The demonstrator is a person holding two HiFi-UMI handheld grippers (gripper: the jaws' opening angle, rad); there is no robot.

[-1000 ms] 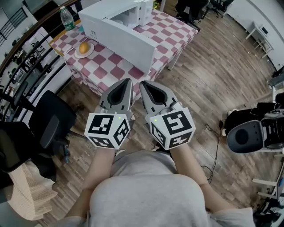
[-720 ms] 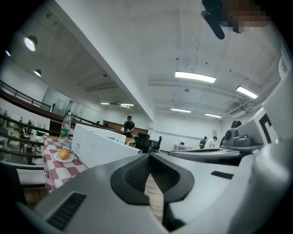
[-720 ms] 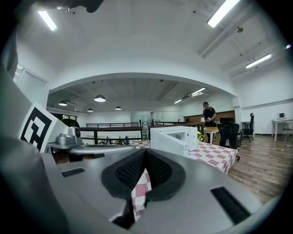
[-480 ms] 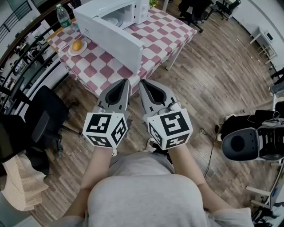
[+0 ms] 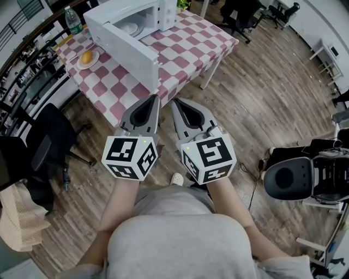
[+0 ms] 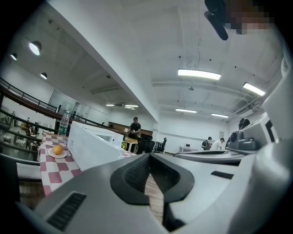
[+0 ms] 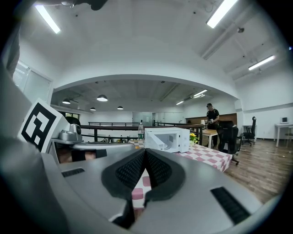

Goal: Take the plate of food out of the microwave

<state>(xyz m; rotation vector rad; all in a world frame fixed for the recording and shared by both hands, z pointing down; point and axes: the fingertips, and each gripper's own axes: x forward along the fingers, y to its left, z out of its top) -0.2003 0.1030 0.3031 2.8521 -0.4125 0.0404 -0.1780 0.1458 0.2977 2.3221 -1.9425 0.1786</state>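
A white microwave (image 5: 158, 13) stands on the red-and-white checked table (image 5: 191, 43), its door (image 5: 122, 46) swung open towards me. Inside shows a white round dish (image 5: 129, 27); whether it is a plate or the turntable I cannot tell. A small plate with an orange fruit (image 5: 86, 58) sits on the table left of the door. My left gripper (image 5: 154, 101) and right gripper (image 5: 176, 103) are held side by side over the floor just short of the table, both shut and holding nothing. The left gripper view shows the microwave (image 6: 94, 145) and the fruit plate (image 6: 57, 151); the right gripper view shows the microwave (image 7: 167, 139).
A water bottle (image 5: 72, 20) stands at the table's far left corner. A black office chair (image 5: 46, 147) is on the left, a grey machine (image 5: 297, 177) on the right of the wooden floor. A person (image 7: 211, 116) stands by a far desk with chairs.
The table and microwave have slid a little left in the head view, and more of the microwave's inside shows. Both grippers stay together and shut.
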